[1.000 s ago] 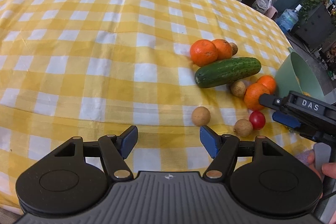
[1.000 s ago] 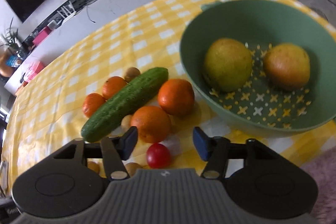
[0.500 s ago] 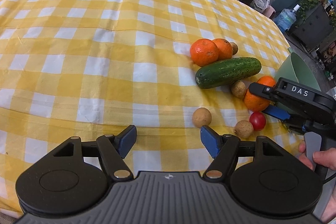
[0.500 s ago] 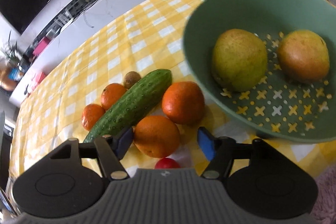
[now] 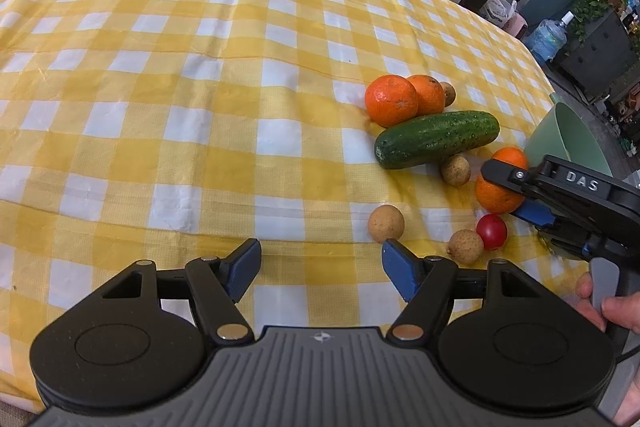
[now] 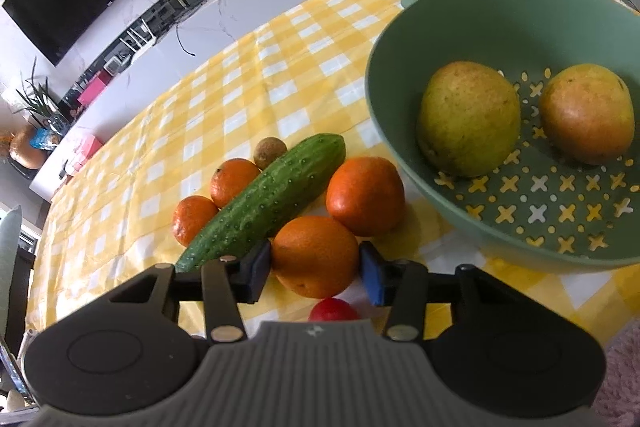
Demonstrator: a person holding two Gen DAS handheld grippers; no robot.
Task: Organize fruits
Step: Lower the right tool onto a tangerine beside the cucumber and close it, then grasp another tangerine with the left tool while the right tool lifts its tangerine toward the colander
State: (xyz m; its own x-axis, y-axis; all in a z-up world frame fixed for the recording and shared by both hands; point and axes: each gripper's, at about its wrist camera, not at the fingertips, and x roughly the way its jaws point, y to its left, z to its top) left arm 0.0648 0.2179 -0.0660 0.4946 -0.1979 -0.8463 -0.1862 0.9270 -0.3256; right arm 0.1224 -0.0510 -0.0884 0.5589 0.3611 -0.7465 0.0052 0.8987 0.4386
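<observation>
Yellow-and-white checked cloth (image 5: pixel 200 75) covers the table, and the fruit lies in a loose cluster around a cucumber (image 6: pixel 266 201), which serves as the landmark.

On the far side of the cucumber, touching it, sit two small oranges (image 6: pixel 234 181) and, at its far end, a little brown longan (image 6: pixel 271 151). On its near side lie two larger oranges: one (image 6: pixel 364 197) just beside the cucumber's far end and close to the green colander bowl (image 6: pixel 460 11), the other, the near orange (image 6: pixel 316 255), resting against the cucumber's middle.

The right gripper (image 6: pixel 314 273) has come around this near orange. Its jaws are closing with the orange between the blue pads; the left pad looks to be against the skin, while the right pad appears just short of it, so the grasp is not yet firm. A red cherry tomato (image 6: pixel 334 309) lies directly under the gripper, nearer than the orange.

The bowl stands beyond the cucumber's far end, to the right, and holds two yellow-green pears (image 6: pixel 468 119) lying apart on its perforated bottom.

From the left wrist view, the left gripper (image 5: pixel 320 267) hovers over bare cloth well on the near side of the cucumber, its jaws spread wide with nothing between them. Three more longans (image 5: pixel 386 224) lie scattered between it and the cucumber. A hand (image 5: pixel 608 303) grips the right tool's handle.
</observation>
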